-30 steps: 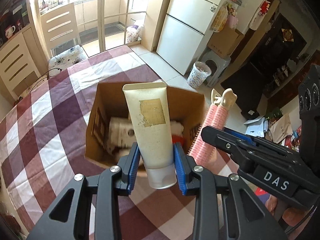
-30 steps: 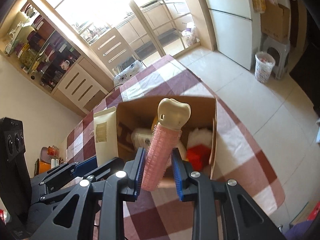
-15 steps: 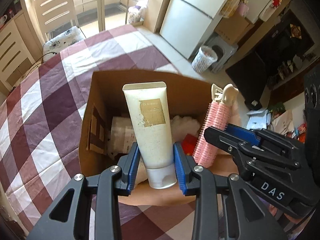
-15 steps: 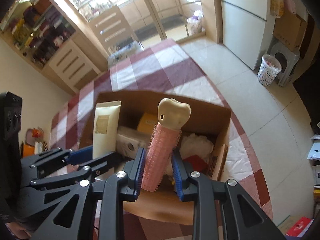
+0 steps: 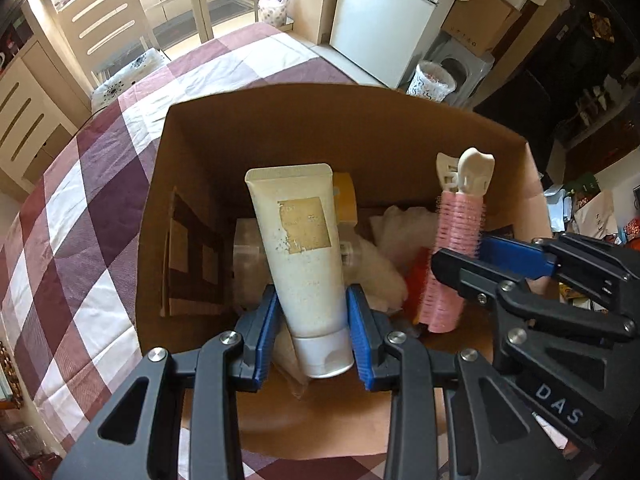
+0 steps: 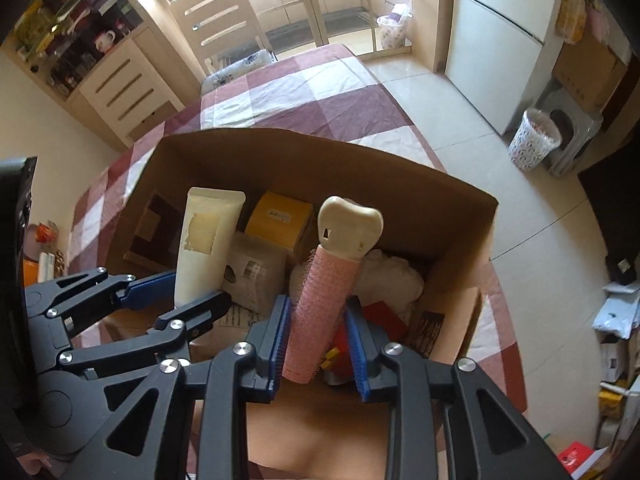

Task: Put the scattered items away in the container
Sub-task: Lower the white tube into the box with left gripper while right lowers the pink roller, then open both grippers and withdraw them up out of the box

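Inside the crowded box (image 5: pixel 352 120), jaws clamp tube (image 5: pixel 298 248) and (loosening) roller (image 6: pixel 320 300).

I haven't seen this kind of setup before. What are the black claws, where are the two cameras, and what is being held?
A person holds two hand-operated grippers, each with a camera looking along its fingers. The left-wrist view shows the left gripper clamped on a cream tube. The right-wrist view shows the right gripper with a pink hair roller between its opening jaws. Both hang over an open cardboard box on a checked tablecloth. The box holds a yellow carton and other items.
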{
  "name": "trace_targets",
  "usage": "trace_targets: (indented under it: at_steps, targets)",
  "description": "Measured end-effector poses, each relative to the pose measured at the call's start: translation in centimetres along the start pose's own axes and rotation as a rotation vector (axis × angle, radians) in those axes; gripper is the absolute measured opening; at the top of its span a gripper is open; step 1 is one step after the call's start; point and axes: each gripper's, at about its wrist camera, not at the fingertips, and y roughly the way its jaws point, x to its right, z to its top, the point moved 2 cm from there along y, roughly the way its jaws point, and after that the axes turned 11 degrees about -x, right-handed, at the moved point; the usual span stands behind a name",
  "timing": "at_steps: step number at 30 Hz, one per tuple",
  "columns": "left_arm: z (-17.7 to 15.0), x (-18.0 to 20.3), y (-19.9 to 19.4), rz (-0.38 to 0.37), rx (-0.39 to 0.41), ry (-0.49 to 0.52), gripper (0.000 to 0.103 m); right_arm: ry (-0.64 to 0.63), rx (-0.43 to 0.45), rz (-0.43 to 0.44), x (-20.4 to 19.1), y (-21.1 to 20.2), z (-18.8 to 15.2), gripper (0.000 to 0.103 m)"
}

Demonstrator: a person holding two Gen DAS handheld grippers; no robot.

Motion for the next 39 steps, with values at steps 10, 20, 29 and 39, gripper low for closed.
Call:
trace_targets:
  at_steps: [10,20,29,39]
  targets:
    - [-0.1,-1.0,0.4,-0.024,-0.010,-0.018,0.035,-0.014,-0.004,-0.016,-1.0,0.3,0.1,0.029]
    - [-0.3,-1.1,-1.6,-0.020,0.042,-0.022,0.066,0.081,-0.013,0.033,-0.2,-1.6,0.1,0.035]
    - [-1.0,-1.1,-6.1,-0.009,0.136,-0.026,0.086,0.105,0.085,0.031,-1.2,-6.3,-0.7,0.045]
    - [-3.9,-0.3,-7.4,0.038,0.129,-0.031,0.093,0.145,0.075,-0.014,-1.6,-7.9,-3.4,0.045]
